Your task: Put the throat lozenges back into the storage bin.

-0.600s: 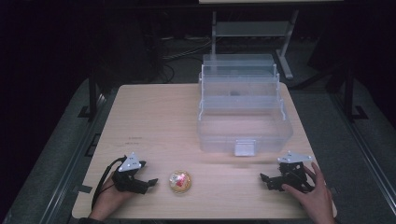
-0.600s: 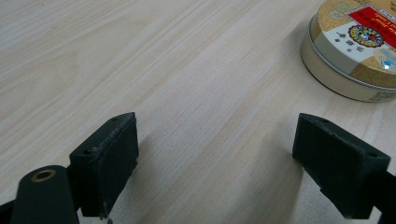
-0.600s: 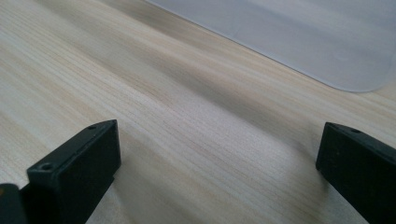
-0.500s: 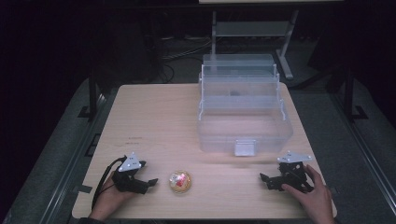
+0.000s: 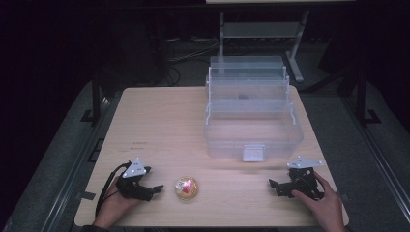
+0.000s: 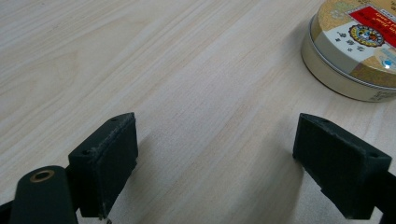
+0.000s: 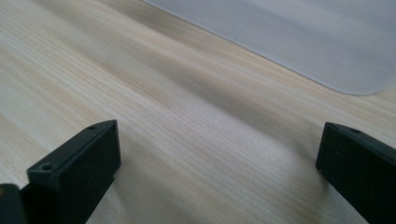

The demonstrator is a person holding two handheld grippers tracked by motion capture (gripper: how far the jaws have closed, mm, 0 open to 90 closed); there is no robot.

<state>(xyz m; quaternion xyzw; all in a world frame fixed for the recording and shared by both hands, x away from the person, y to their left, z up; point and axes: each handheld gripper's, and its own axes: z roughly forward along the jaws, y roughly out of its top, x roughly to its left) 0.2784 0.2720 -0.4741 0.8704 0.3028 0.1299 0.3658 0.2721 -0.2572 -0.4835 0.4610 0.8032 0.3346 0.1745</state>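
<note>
A small round tin (image 5: pixel 186 188) with a gold, red and white lid lies flat near the table's front edge; its lid and side (image 6: pixel 355 51) show at the upper right of the left gripper view. My left gripper (image 5: pixel 153 185) rests on the wood just left of the tin, open, with bare table between its jaws (image 6: pixel 215 163). My right gripper (image 5: pixel 273 187) lies at the front right, open too, nothing between its jaws (image 7: pixel 219 172). A clear plastic tiered box (image 5: pixel 254 137) stands open behind it, and its frosted corner (image 7: pixel 327 42) is close ahead in the right gripper view.
The wooden table (image 5: pixel 159 125) has a wide bare stretch on its left half and between the two grippers. A white latch (image 5: pixel 253 153) sits on the box's front wall. Dark floor, cables and a metal stand lie beyond the far edge.
</note>
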